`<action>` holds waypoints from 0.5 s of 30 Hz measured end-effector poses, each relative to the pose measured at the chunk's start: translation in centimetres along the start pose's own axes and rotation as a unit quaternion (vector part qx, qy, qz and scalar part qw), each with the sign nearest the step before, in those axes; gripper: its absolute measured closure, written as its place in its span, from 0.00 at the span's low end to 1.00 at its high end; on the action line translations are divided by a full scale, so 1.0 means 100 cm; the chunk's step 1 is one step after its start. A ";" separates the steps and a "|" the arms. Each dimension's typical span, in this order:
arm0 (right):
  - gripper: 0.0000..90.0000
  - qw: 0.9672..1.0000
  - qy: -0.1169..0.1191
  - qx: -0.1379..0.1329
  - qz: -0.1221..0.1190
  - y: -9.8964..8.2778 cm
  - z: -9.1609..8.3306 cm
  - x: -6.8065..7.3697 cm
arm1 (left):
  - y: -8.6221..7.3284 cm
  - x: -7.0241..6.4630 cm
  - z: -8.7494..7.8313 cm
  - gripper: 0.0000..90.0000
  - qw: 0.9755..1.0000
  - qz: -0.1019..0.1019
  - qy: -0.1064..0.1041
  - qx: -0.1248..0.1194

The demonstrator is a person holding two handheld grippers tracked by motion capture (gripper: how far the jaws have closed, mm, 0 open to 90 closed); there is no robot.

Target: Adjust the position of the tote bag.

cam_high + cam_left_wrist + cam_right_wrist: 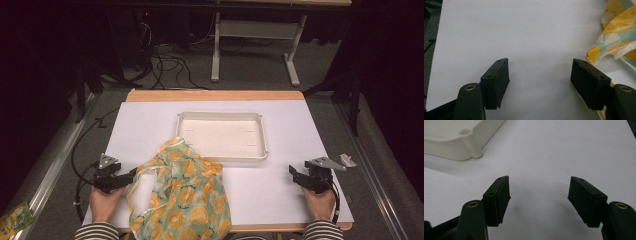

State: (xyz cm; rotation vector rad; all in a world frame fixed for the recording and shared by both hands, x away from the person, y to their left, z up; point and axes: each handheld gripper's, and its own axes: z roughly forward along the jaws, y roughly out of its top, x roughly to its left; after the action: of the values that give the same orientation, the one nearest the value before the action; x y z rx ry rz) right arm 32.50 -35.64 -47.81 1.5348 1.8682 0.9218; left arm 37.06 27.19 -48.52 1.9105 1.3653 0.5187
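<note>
A teal cloth bag [185, 195] printed with orange citrus slices lies crumpled on the white table [300, 130] at the front left, and one corner overlaps the front left of a shallow white tray [263, 135]. My left gripper [125, 177] rests on the table just left of the bag, open, with bare table between its jaws. In the left gripper view the left gripper [540, 65] has the bag's edge [619, 30] beside its right jaw. My right gripper [296, 176] sits at the front right, open and holding nothing. In the right gripper view the right gripper [539, 182] faces the tray's corner [454, 147].
Cables [85, 150] trail over the floor left of the table. A desk frame [250, 30] stands behind it. A green and yellow packet [15, 217] lies on the floor at the bottom left. A small grey plate [348, 160] rests near the table's right edge.
</note>
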 end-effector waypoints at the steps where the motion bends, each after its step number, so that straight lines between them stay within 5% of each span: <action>1: 0.38 1.000 0.000 0.000 0.000 0.000 0.000 0.000 | 0.000 0.001 0.000 0.35 1.000 -0.001 -0.003 0.000; 15: 0.38 1.000 0.003 0.006 0.000 0.001 0.001 0.000 | -0.003 0.007 -0.008 0.35 0.999 -0.026 -0.018 -0.027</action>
State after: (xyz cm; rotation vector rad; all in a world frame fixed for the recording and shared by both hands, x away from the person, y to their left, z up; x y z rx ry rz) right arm 32.58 -35.59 -47.81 1.5405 1.8812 0.9179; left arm 36.58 28.10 -48.23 1.8278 1.3621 0.4886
